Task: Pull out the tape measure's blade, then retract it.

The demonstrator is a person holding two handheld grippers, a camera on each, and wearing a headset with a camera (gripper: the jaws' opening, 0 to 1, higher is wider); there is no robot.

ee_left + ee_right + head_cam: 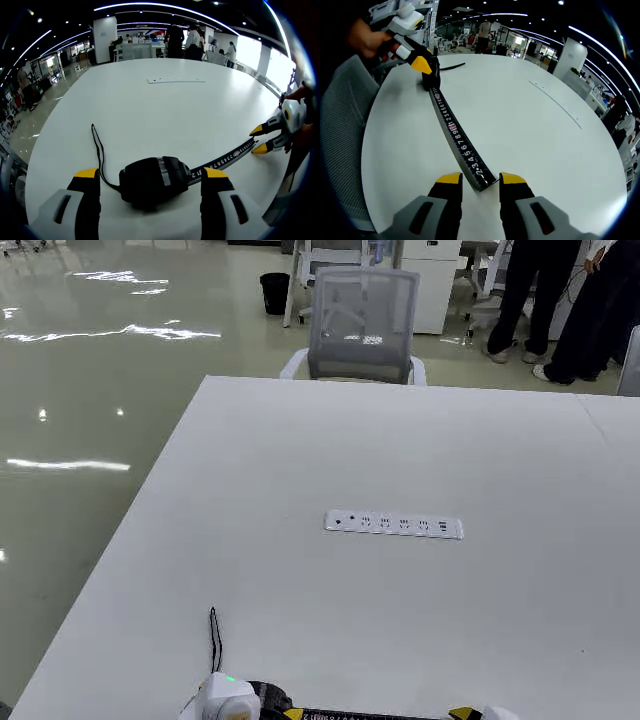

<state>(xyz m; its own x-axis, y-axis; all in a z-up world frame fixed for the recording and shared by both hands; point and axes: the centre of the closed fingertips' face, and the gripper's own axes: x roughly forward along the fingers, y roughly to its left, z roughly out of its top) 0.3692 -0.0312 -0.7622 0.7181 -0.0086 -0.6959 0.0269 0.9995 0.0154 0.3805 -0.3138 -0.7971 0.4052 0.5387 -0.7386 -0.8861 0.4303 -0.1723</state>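
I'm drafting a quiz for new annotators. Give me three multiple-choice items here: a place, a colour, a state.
1. Where is the tape measure's case? A. between the jaws of the left gripper; B. on the chair; C. on the power strip.
2. What colour is the case? A. red; B. black; C. white.
3. What state is the blade in? A. fully retracted; B. pulled out towards the right gripper; C. snapped off.
Key: 1A, the jaws flank it; 2B, its shell is black; 3B, the numbered blade reaches those jaws.
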